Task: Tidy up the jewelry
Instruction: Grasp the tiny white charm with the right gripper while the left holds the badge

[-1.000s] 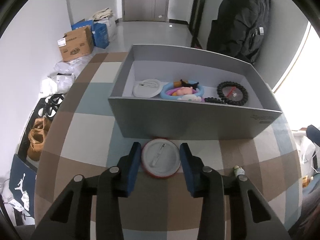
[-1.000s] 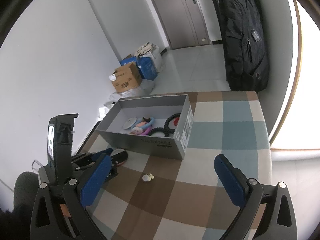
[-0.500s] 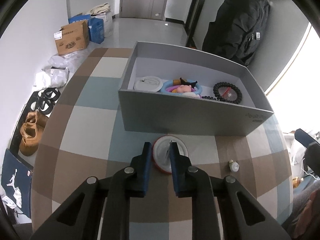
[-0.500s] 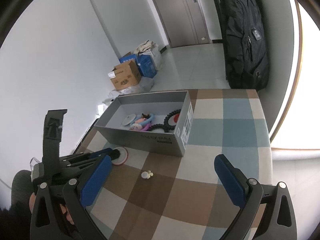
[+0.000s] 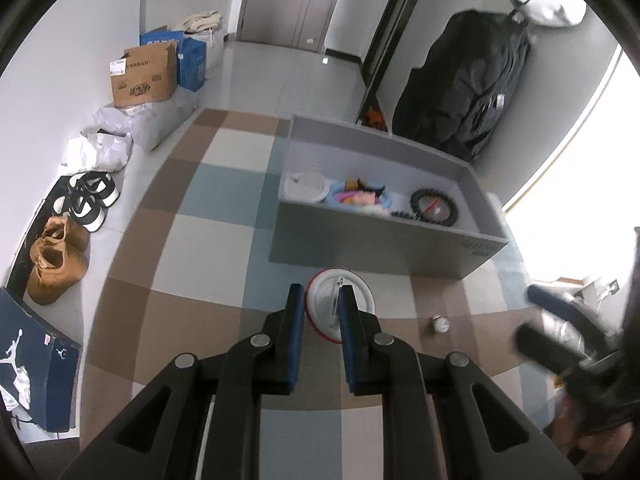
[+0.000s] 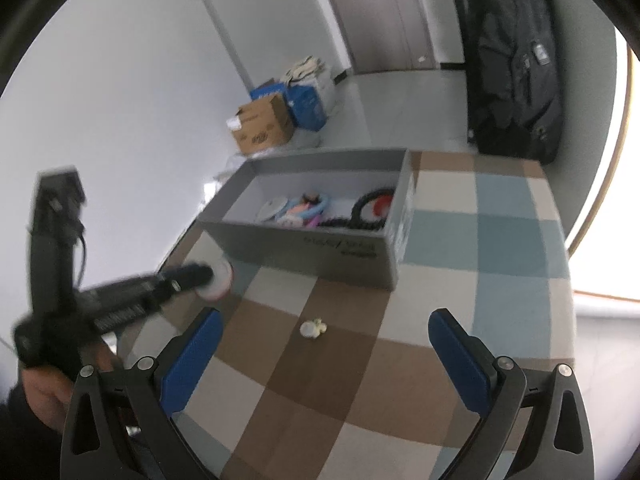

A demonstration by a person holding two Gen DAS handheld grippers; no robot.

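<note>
My left gripper [image 5: 319,312] is shut on a round white case with a red rim [image 5: 326,300] and holds it above the checkered table, in front of the grey box [image 5: 376,246]. The box holds a white round case [image 5: 305,187], a blue ring with pink pieces [image 5: 360,198] and a black bead bracelet [image 5: 433,205]. A small white earring [image 5: 440,323] lies on the table; it also shows in the right wrist view [image 6: 313,328]. My right gripper [image 6: 324,356] is open and empty, above the table, near the earring. The left gripper [image 6: 200,276] shows there, blurred.
The grey box [image 6: 320,248] stands at the table's far side. A black backpack [image 5: 468,84] leans on the wall behind. Cardboard boxes [image 5: 144,76] and shoes [image 5: 56,256] lie on the floor to the left of the table.
My left gripper closed on the red-rimmed case and lifted it up and back from the table. My right gripper moved forward and lower, toward the earring.
</note>
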